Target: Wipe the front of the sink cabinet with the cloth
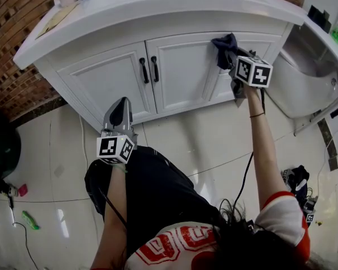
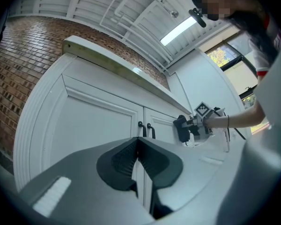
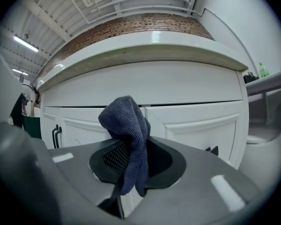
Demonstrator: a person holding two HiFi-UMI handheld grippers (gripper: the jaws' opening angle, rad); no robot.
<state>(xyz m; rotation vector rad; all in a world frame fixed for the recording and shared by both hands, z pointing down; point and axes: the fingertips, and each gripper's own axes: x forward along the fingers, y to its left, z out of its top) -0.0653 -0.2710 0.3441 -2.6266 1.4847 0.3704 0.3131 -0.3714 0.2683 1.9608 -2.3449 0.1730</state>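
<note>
Right of the paired black door handles (image 1: 149, 70), high on the white sink cabinet (image 1: 180, 89), the right tongs (image 3: 131, 150) pinch a dark blue cloth (image 1: 223, 44). Its bunched end pokes forward past the tips, so that fabric rather than plastic meets the painted panel. It appears to touch just under the overhanging lip of the white surface (image 1: 158, 7), though contact is hard to confirm; this looks like a wiping stroke at the top edge. Well below and left of the handles, the left tongs (image 1: 122, 103) are pressed together on nothing, low by the person's knee, probably parked out of the way. Below the handles the door fronts are unobstructed down to the tiled floor (image 1: 214, 134). Far right of the handles a white bathroom fixture (image 1: 310, 77) crowds the cabinet's corner, leaving less room to sweep that way than toward the brick wall (image 1: 11, 27) on the left.
</note>
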